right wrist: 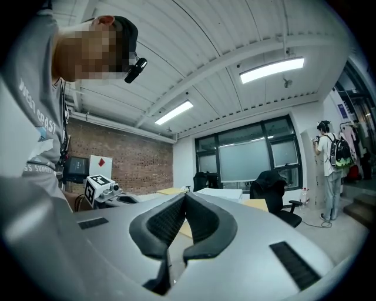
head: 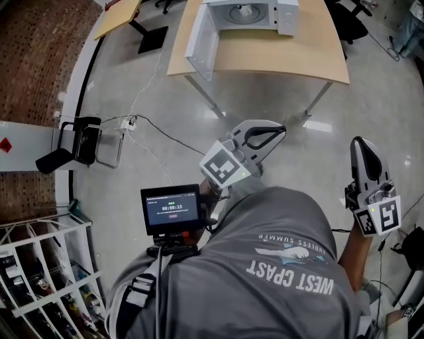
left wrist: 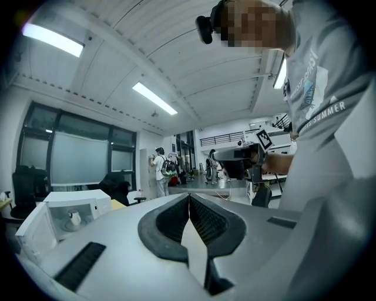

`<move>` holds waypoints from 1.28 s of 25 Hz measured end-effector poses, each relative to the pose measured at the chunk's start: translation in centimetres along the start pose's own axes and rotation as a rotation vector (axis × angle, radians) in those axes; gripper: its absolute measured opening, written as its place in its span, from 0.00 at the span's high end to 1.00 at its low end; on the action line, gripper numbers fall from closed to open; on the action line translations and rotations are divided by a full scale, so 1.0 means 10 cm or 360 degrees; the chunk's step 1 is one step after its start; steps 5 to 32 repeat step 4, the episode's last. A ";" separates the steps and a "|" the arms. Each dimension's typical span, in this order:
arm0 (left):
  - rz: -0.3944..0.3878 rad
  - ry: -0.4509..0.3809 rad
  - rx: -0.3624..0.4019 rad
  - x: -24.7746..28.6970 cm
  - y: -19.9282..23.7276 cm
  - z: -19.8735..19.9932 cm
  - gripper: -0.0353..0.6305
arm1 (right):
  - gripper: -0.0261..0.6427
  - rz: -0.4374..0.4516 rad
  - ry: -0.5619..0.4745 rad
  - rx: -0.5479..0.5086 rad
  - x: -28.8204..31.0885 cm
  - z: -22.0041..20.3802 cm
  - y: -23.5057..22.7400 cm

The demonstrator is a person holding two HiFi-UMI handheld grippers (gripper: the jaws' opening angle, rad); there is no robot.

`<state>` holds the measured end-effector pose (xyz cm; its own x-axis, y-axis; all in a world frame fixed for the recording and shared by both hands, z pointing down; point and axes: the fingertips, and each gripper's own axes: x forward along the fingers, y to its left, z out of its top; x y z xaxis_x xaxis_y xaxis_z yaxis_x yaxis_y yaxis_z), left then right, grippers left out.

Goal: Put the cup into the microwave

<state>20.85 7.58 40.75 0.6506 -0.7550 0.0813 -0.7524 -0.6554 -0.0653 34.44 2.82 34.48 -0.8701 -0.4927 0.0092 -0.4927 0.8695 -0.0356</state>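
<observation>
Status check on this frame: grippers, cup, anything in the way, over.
Left gripper shut, empty; right gripper shut, empty. Cup sits inside the microwave on the table. Door hangs open; nothing seen blocking it.

- A light wooden table (head: 278, 61) stands on the grey floor (head: 265, 132), with a smaller table (head: 119, 14) to its left.
- A black chair (head: 83, 140) sits near a white wire rack (head: 50, 278) (shelves cluttered, contents unclear).
- A thin cable (head: 165, 136) trails across the floor.
- A person with a backpack (right wrist: 329, 170) stands near the windows (right wrist: 252, 159).
</observation>
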 end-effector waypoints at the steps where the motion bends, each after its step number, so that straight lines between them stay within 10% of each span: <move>1: -0.0004 0.0005 0.0007 -0.04 -0.13 0.01 0.91 | 0.93 -0.0004 0.0010 0.0009 -0.12 -0.03 0.05; 32: -0.0012 0.0017 0.0024 -0.16 -0.56 0.01 0.91 | 0.93 -0.0009 0.0040 0.0045 -0.51 -0.17 0.23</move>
